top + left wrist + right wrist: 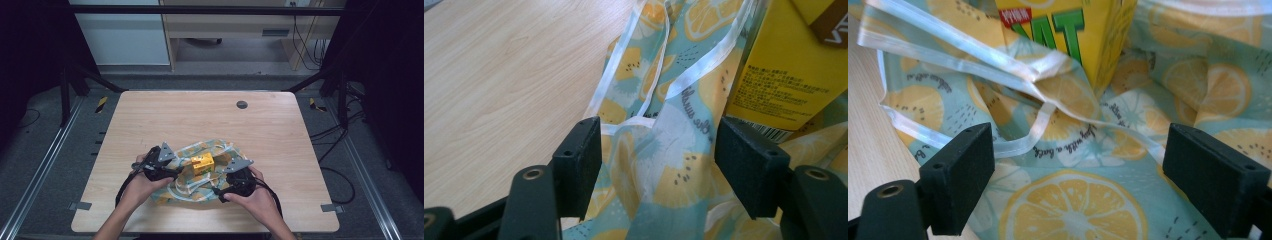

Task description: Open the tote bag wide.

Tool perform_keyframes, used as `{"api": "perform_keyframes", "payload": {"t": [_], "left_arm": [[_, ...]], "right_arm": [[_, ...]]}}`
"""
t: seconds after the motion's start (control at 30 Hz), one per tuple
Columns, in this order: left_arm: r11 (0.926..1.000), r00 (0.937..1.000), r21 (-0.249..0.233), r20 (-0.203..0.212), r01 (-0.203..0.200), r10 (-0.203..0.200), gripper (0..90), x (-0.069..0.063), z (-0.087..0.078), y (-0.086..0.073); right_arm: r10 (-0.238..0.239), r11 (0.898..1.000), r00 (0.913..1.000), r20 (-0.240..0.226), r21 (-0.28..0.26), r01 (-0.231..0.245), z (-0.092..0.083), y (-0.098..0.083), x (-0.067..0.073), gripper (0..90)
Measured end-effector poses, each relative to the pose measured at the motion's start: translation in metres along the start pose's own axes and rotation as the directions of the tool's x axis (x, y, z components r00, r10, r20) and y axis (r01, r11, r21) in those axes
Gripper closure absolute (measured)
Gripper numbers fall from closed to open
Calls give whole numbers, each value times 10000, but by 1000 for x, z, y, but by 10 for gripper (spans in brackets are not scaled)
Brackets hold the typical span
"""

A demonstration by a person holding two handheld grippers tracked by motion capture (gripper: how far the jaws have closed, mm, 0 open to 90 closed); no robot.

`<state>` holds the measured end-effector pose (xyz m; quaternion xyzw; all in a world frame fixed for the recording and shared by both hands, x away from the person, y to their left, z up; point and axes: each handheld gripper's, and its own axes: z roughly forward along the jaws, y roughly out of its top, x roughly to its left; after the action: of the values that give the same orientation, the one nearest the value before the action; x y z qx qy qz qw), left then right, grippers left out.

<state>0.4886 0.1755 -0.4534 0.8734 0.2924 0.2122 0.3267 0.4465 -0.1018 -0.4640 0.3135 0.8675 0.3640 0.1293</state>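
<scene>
High view: wooden table (150, 115) with a crumpled lemon-print bag (200, 190) near the front edge, a yellow carton (202, 162) standing on it. Left gripper (170, 167) and right gripper (231, 172) flank the carton — each held in a hand, both low over the bag. Left gripper view: jaws apart, released, a fold of bag (674, 150) with a white strap (704, 65) between them, carton (789, 75) just beside the right jaw. Right gripper view: jaws wide apart over the bag (1073, 210) — carton (1068, 30) ahead.

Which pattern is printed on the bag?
Yellow lemon slices on light teal, on the bag, clearest in the right gripper view.
</scene>
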Motion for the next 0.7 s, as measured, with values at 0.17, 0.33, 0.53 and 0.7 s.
{"api": "perform_keyframes", "payload": {"t": [0.17, 0.33, 0.53, 0.7], "left_arm": [[9999, 9999, -82, 110, 121, -120, 429, 0, 4, 1], [9996, 9996, -199, 225, 185, -181, 506, -1, 7, 6], [9995, 9979, 89, 562, 307, -312, 673, 0, 11, 7], [9985, 9970, 160, 550, 528, -536, 835, 2, 12, 8]], "right_arm": [[-144, 9997, 9999, 78, -203, 145, 2, -8, -3, 142], [-63, 9986, 9999, 121, -533, 70, 5, -4, -9, 123], [-241, 9994, 9997, -34, -233, 240, 19, -1, -5, 159], [-399, 9991, 9992, 23, 147, 398, 22, -5, -3, 345]]}}
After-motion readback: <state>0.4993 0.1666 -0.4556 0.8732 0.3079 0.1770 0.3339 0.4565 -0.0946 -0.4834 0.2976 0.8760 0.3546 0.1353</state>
